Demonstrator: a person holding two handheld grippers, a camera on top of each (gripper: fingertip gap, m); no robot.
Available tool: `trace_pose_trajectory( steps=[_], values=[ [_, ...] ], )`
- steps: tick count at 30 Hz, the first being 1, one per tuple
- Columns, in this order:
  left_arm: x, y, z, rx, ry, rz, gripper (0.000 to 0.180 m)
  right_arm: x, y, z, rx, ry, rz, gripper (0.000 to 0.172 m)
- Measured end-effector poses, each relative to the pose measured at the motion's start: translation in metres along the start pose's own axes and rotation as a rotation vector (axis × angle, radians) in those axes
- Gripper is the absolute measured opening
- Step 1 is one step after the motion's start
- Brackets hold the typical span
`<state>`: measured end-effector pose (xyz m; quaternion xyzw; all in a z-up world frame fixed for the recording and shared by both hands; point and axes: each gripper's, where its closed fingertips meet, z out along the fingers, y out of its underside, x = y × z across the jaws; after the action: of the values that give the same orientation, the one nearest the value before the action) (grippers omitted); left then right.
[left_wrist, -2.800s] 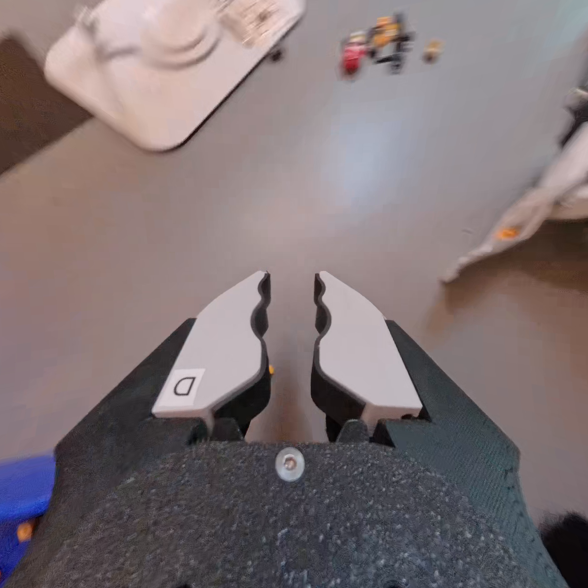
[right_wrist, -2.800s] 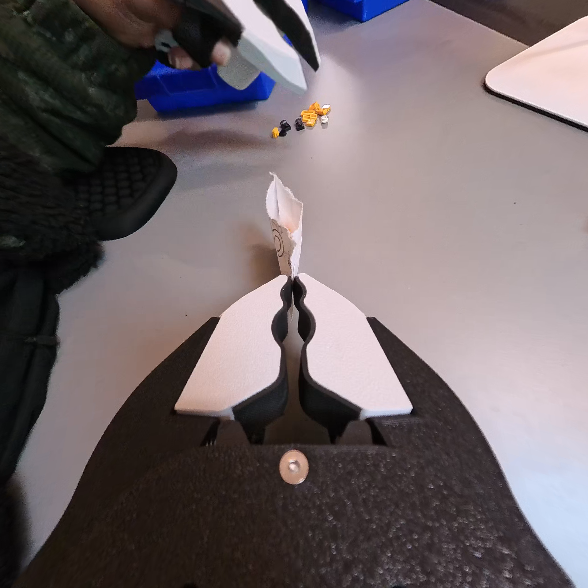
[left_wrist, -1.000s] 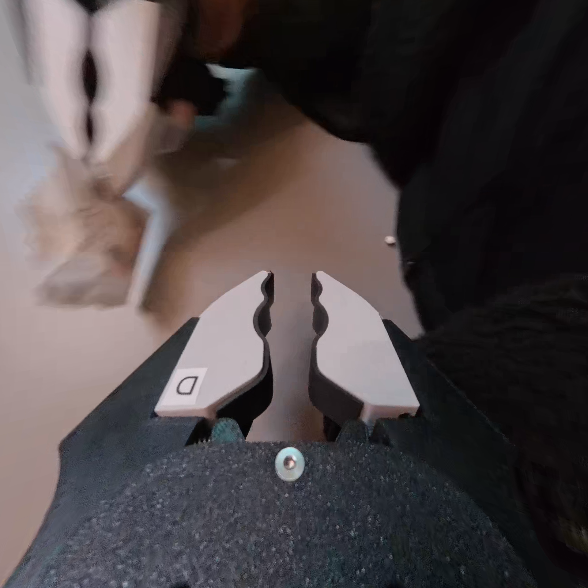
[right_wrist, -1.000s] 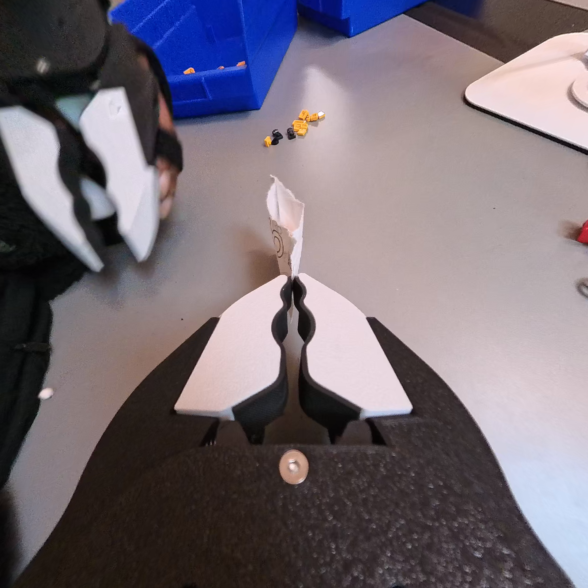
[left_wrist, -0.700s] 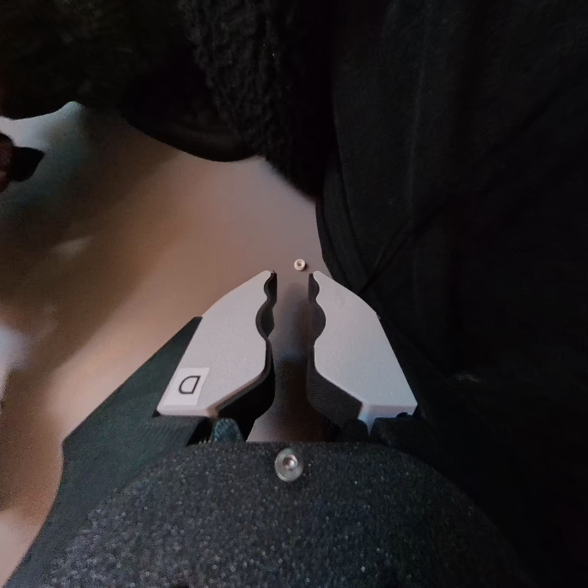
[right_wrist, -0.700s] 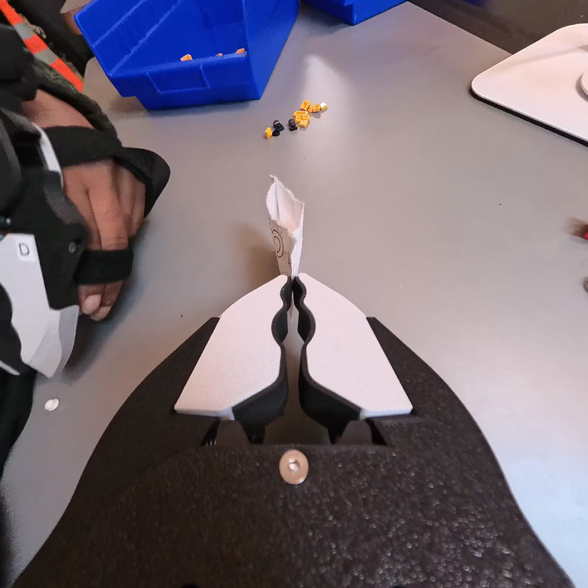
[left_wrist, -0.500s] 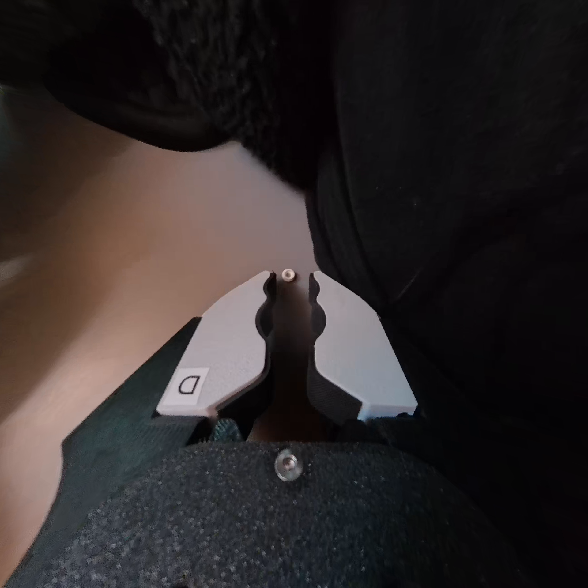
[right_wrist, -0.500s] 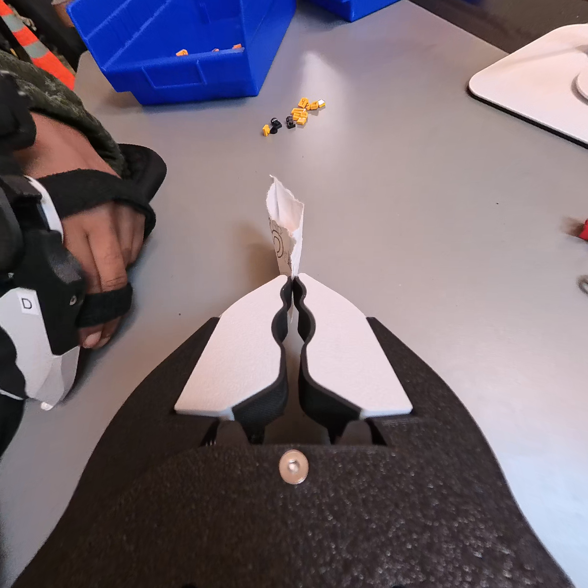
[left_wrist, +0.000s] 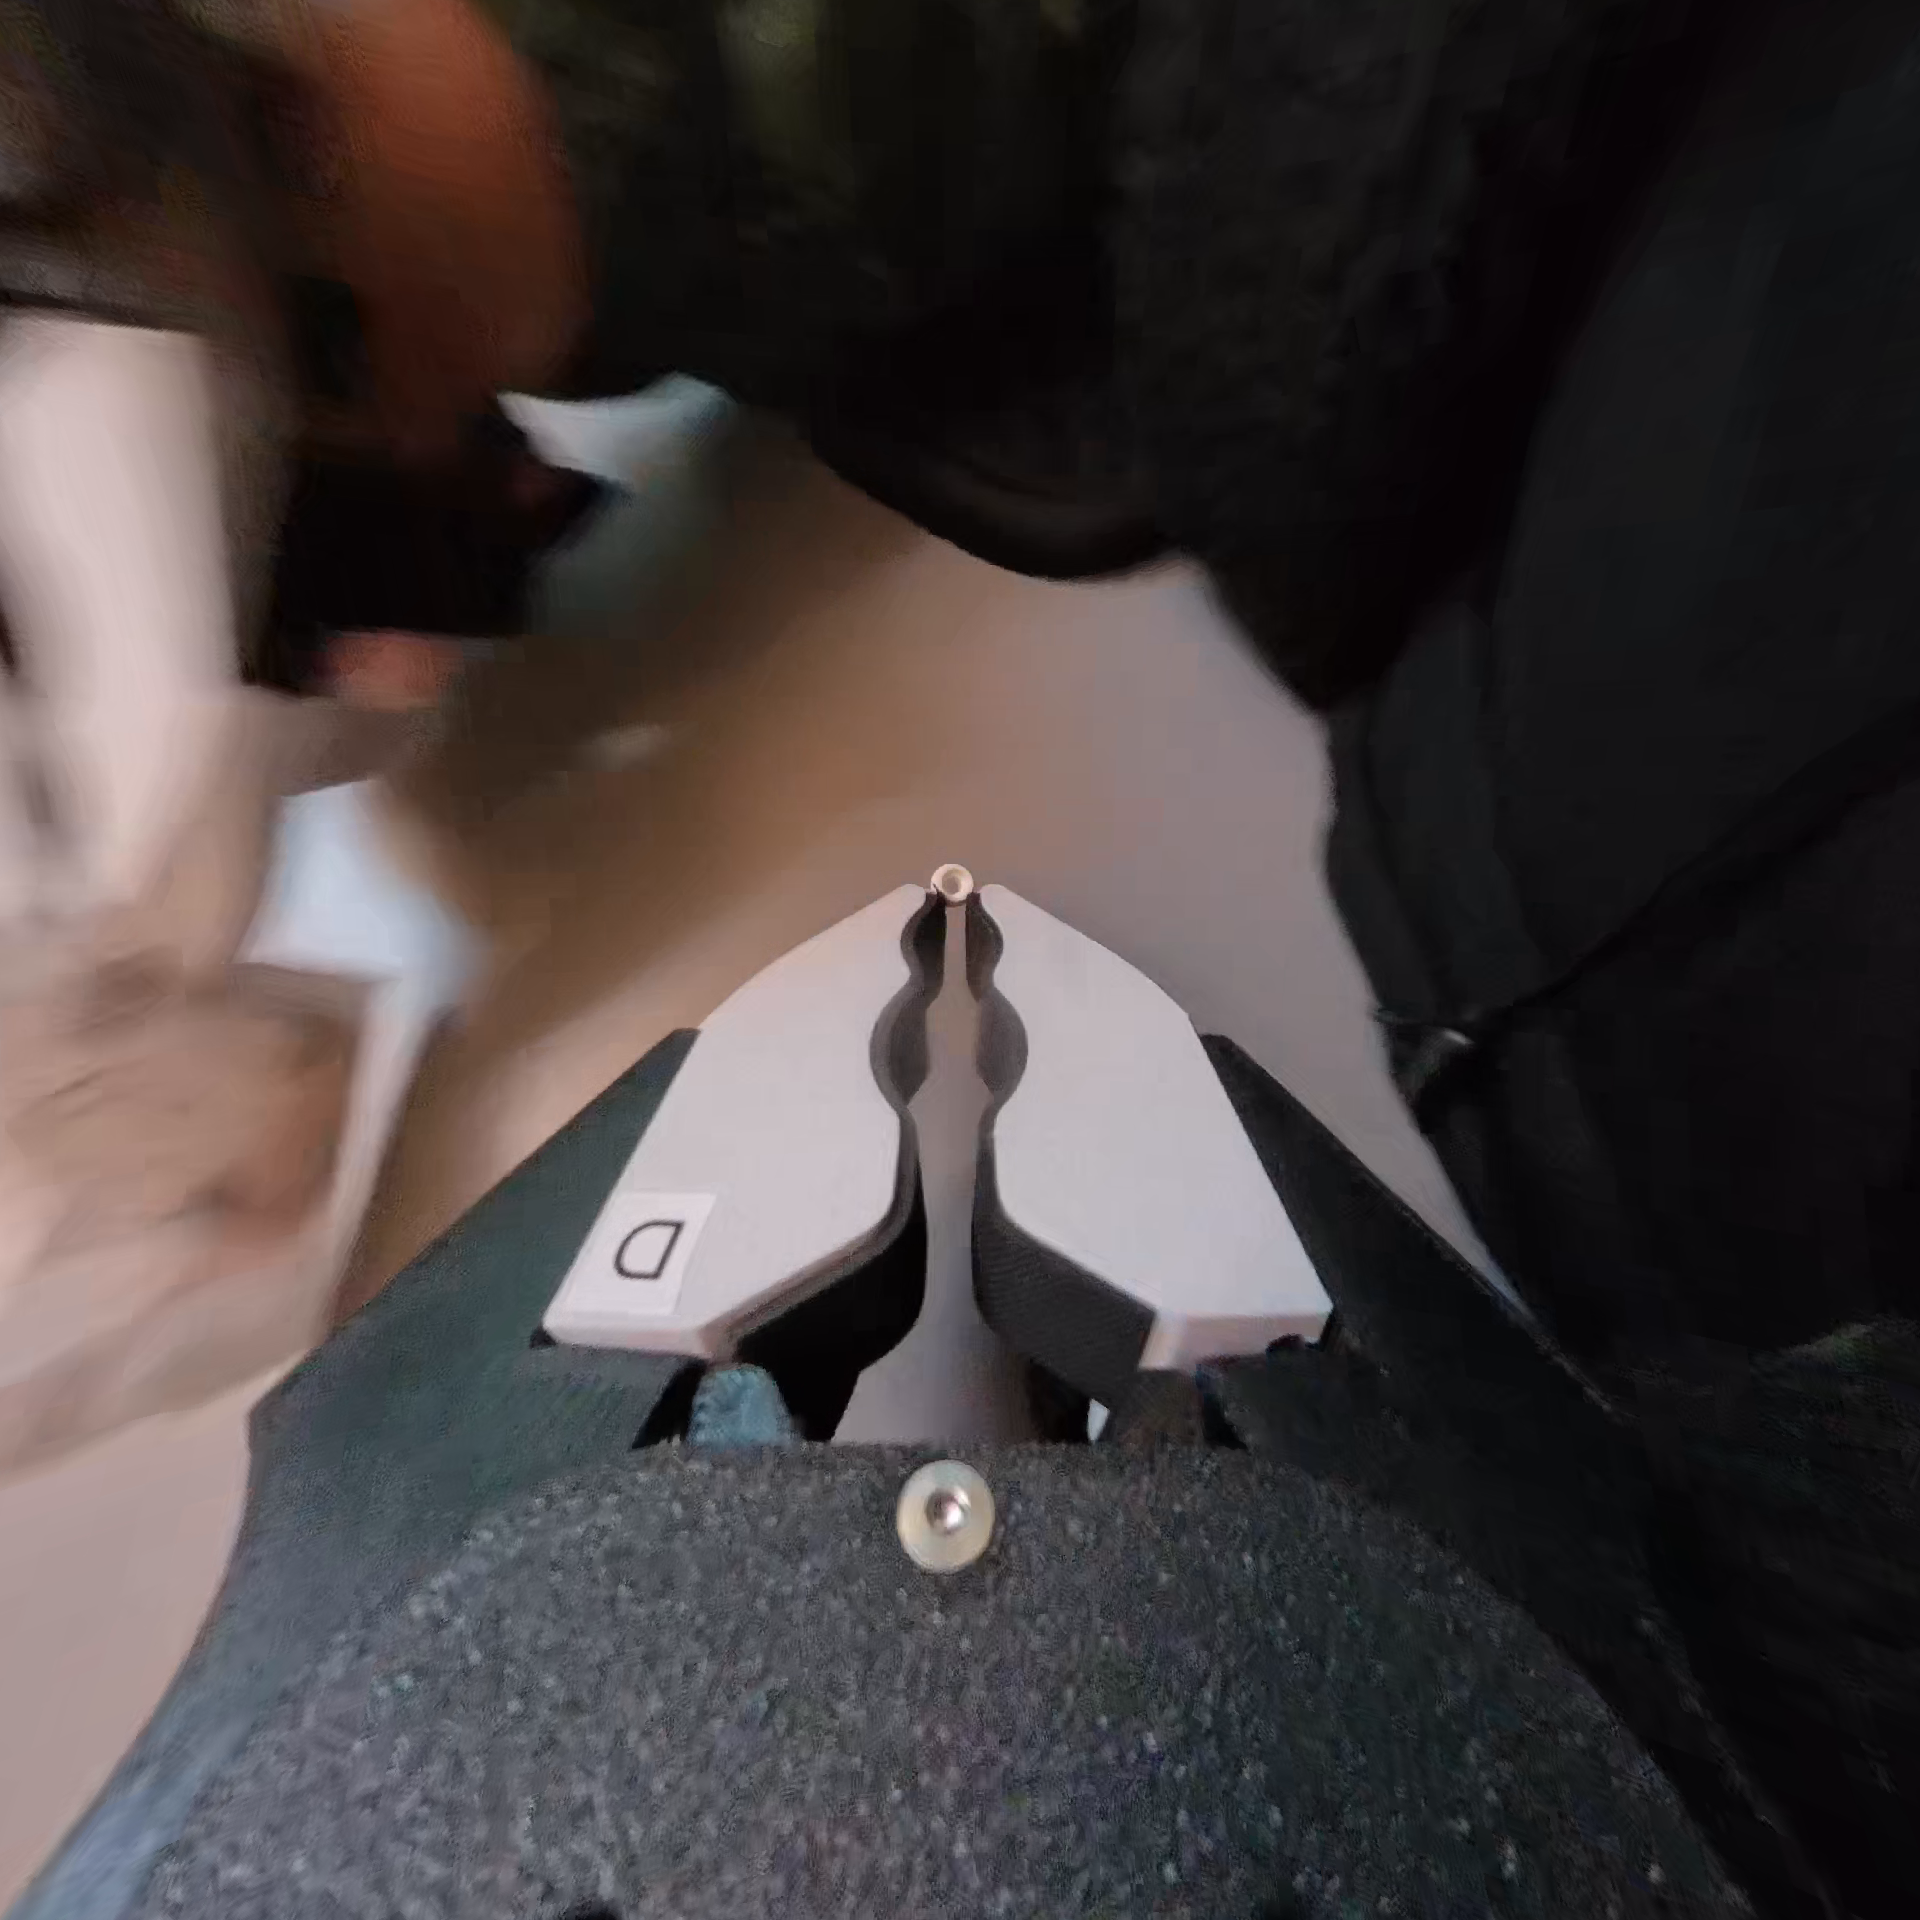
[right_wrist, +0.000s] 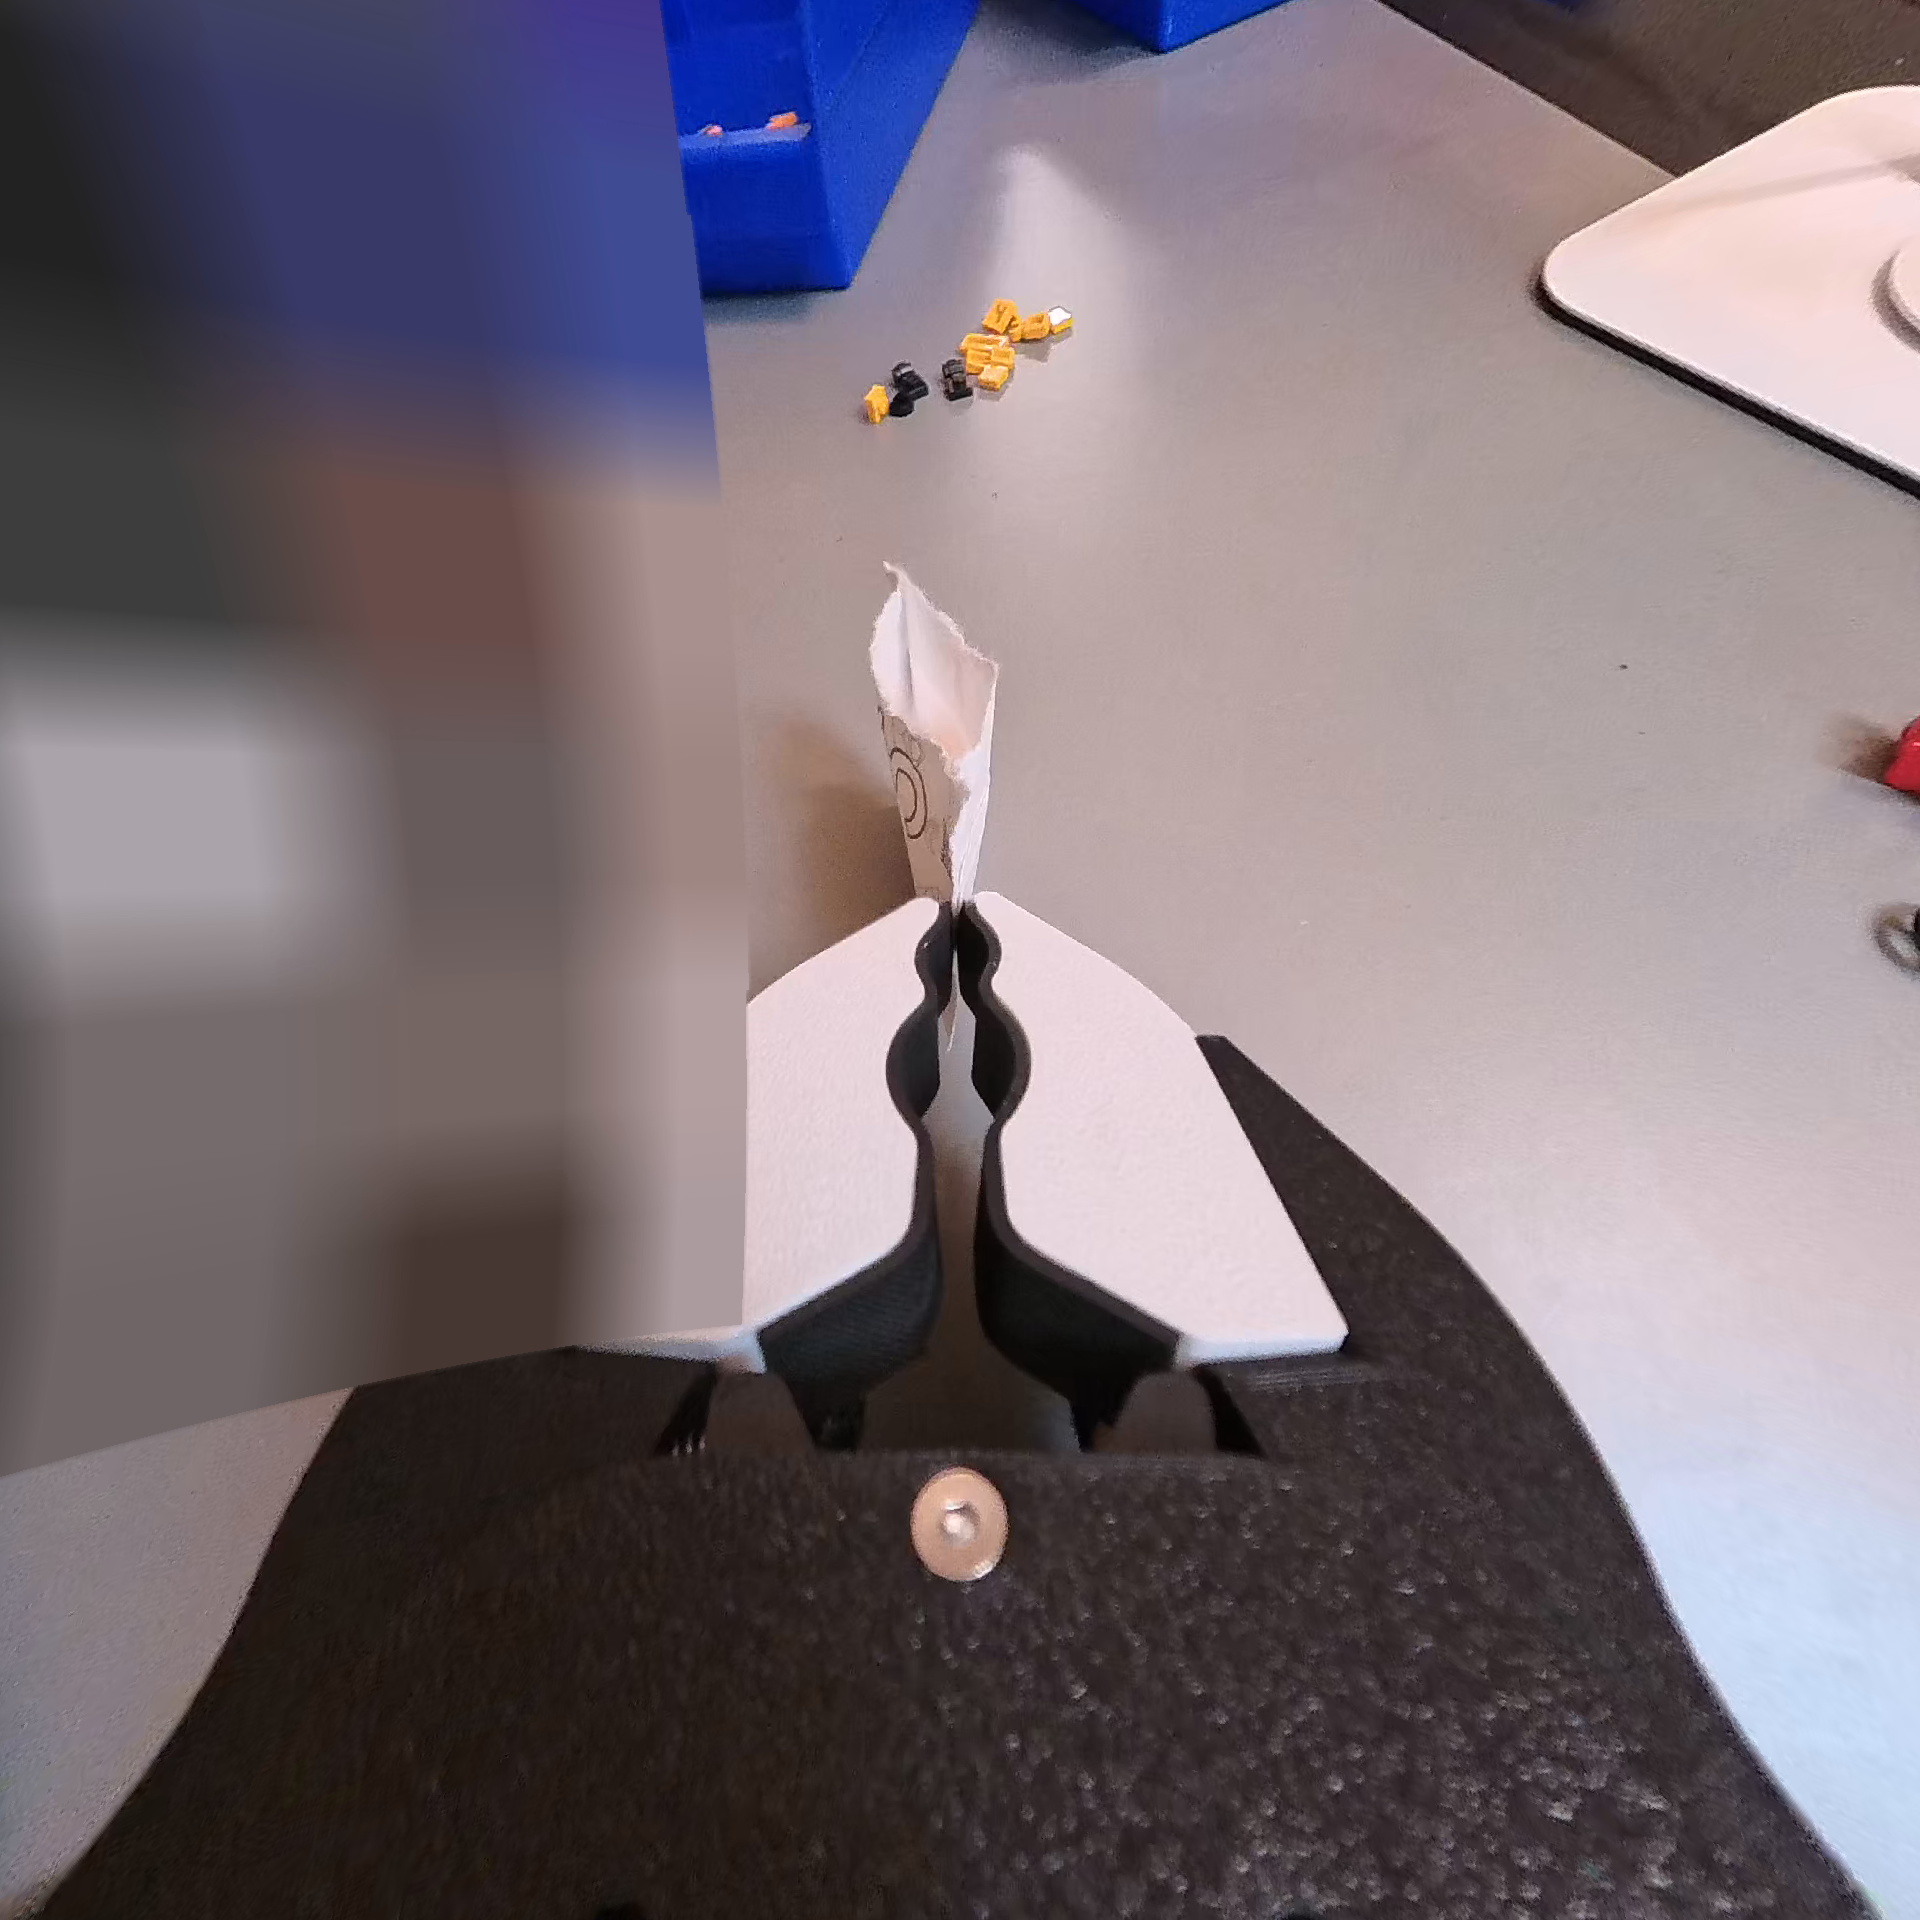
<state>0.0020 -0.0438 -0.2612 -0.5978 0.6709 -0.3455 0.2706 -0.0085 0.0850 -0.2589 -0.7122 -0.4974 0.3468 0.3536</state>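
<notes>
Left tongs pinch a small pale ring at their very tips, above the grey counter; a dark sleeve lies close on the right, and blurred shapes, too smeared to identify, fill the left. Right tongs are pressed together on a torn paper packet, which stands upright from the tips with its ragged mouth open above the counter. Farther off lie small yellow and black pieces, a blue bin and a white plate. Risk: the ring is held only by the extreme tips, so a slight slackening or a jolt would probably let it spring out and roll away. The thin packet could crumple, twist or slide if knocked.
</notes>
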Motion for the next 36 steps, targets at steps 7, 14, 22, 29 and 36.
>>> trace_pose_trajectory(
  steps=[7, 14, 22, 29, 36],
  values=[
    [-0.1, 0.001, -0.076, 0.211, -0.441, -0.325, 0.003, -0.015, 0.001, 0.004, -0.016, -0.05, -0.081, 0.0],
    [-0.098, 0.017, -0.065, 0.073, -0.458, -0.285, 0.007, -0.022, 0.0, 0.007, -0.019, -0.048, -0.136, 0.0],
    [-0.115, 0.045, -0.123, 0.031, -0.682, -0.337, 0.022, -0.014, -0.006, 0.001, 0.016, -0.013, -0.116, 0.0],
    [-0.114, 0.12, -0.231, -0.055, -1.088, -0.564, 0.023, -0.007, -0.004, 0.0, 0.016, -0.001, -0.085, 0.0],
    [-0.085, 0.174, -0.279, -0.387, -1.186, -0.638, 0.038, -0.008, -0.001, 0.004, 0.005, -0.013, -0.066, 0.0]
  ],
)
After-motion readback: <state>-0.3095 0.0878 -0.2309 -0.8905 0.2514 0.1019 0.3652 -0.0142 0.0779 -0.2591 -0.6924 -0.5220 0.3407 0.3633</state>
